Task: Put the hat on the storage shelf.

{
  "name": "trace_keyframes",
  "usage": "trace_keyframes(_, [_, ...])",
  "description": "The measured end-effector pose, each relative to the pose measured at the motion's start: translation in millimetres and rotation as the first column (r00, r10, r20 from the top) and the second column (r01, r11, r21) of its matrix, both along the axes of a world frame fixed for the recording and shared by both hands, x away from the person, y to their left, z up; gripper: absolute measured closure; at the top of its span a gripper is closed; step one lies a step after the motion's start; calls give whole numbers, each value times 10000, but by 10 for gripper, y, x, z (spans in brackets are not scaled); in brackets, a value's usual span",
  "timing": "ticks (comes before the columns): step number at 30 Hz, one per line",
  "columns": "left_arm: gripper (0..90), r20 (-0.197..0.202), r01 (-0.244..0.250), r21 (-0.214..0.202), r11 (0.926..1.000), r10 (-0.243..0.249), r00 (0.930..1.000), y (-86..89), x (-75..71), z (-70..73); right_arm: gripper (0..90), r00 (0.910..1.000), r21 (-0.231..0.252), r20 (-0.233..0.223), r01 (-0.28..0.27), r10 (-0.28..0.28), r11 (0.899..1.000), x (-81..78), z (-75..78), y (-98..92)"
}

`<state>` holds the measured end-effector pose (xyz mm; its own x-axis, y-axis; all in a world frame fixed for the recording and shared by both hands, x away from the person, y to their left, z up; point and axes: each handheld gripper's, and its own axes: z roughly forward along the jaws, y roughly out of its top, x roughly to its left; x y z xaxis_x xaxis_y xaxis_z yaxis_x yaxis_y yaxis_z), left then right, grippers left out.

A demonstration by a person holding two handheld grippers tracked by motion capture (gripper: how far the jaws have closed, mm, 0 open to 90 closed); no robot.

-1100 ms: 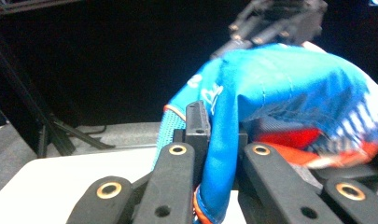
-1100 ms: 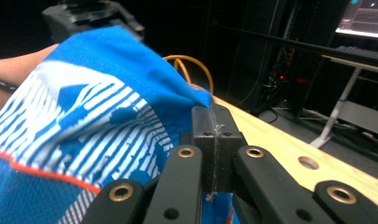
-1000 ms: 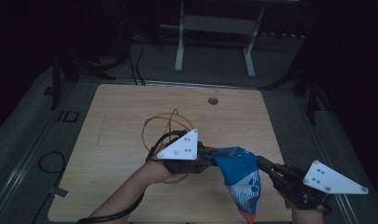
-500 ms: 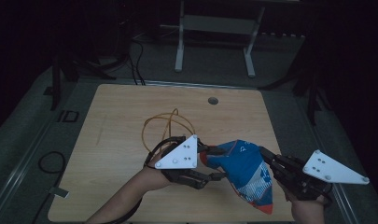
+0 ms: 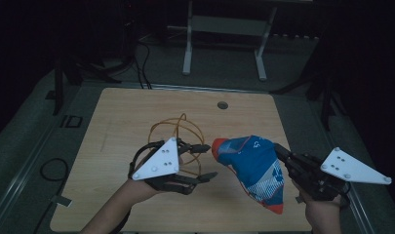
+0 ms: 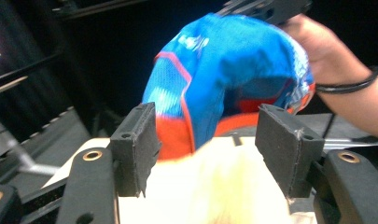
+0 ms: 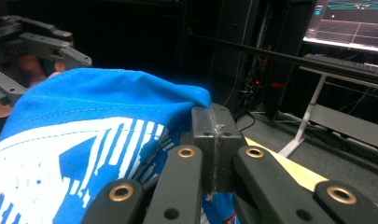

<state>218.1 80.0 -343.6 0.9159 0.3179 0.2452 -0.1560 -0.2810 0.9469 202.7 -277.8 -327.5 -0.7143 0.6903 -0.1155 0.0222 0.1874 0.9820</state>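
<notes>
R tool (image 5: 282,152) stays clamped on the blue garment (image 5: 253,168). L tool (image 5: 207,161), jaws just opened w/ nothing pinched, sits just left of it. Regrip the orange hem nearest L tool, squarely, before pulling.

A dim lab: bare wooden table (image 5: 136,112), cable-strewn floor (image 5: 136,53), lit monitor (image 7: 350,21) (keyboard beneath).

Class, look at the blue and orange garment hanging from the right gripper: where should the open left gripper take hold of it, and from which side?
Probably the orange hem, from the garment's left. It is the free edge nearest the left gripper, whose open jaws already face it. The right gripper pinches the opposite upper edge, so a grip there would likely spread the cloth between the two.
</notes>
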Motion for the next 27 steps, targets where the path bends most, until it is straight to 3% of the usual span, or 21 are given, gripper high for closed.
trace_keyframes(7, [393,-262,-1094,-130,9939,1091,9937,291,22,-102,900,10000,48,47,73,-73,10000,105,94,65])
trace_keyframes(16, [400,-494,-2161,-368,9757,2142,9755,723,-20,-258,900,10000,135,49,24,-25,9999,319,244,257])
trace_keyframes(21, [403,-577,-2926,-556,9546,2895,9554,1015,-69,-368,900,10000,156,27,-80,80,9998,425,324,402])
trace_keyframes(24, [402,-727,-3382,-694,9385,3333,9400,1188,-95,-462,900,9999,127,40,-137,137,9998,474,361,505])
trace_keyframes(25, [402,-816,-3627,-733,9290,3569,9306,1266,-107,-515,900,9999,98,59,-144,143,9998,491,369,531])
trace_keyframes(26, [403,-955,-3691,-767,9262,3616,9274,1333,-109,-561,900,9999,68,38,-152,152,9999,515,382,576])
trace_keyframes(27, [403,-1020,-3873,-750,9189,3792,9197,1378,-115,-596,900,9998,62,-6,-207,207,9998,537,391,613])
